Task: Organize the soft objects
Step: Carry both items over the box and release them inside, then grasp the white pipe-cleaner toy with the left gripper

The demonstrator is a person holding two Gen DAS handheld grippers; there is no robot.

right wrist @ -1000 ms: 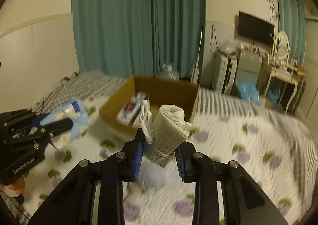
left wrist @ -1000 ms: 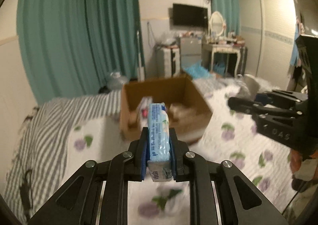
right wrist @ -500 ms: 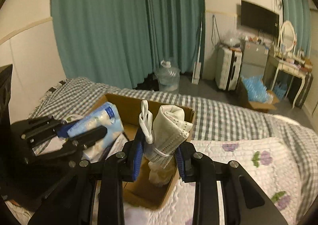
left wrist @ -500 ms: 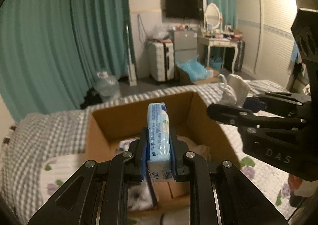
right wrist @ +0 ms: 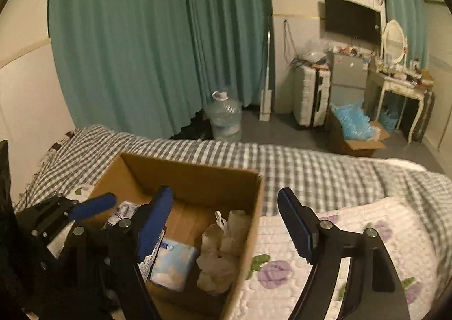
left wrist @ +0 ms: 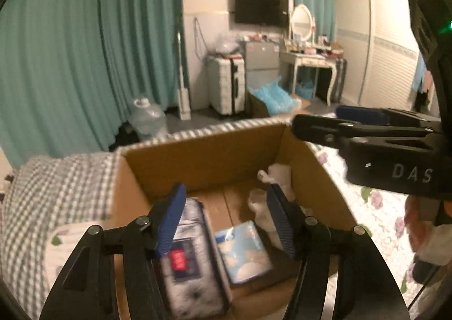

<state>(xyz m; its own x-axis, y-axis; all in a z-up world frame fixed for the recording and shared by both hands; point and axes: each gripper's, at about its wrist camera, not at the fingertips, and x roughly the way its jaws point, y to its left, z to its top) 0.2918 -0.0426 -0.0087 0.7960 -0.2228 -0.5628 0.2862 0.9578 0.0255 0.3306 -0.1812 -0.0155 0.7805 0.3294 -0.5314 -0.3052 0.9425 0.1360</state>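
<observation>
An open cardboard box (left wrist: 197,159) stands on the bed; it also shows in the right wrist view (right wrist: 197,176). Inside lie a light blue tissue pack (left wrist: 243,252) (right wrist: 172,266), a beige rolled cloth bundle with a white loop (left wrist: 271,201) (right wrist: 223,249), and a white pack with a red label (left wrist: 186,260). My left gripper (left wrist: 226,221) is open and empty just above the box. My right gripper (right wrist: 226,221) is open and empty over the box's right wall; it appears at the right in the left wrist view (left wrist: 367,133).
The bed has a grey checked sheet (right wrist: 282,161) and a white floral quilt (right wrist: 353,241). Beyond it are teal curtains (right wrist: 158,43), a water jug (right wrist: 226,119), a suitcase (right wrist: 310,99), a dressing table (right wrist: 401,85) and a floor box of blue bags (right wrist: 353,133).
Both grippers moved forward over the box and opened. The tissue pack dropped from the left one and the cloth bundle from the right; both now lie in the box.
</observation>
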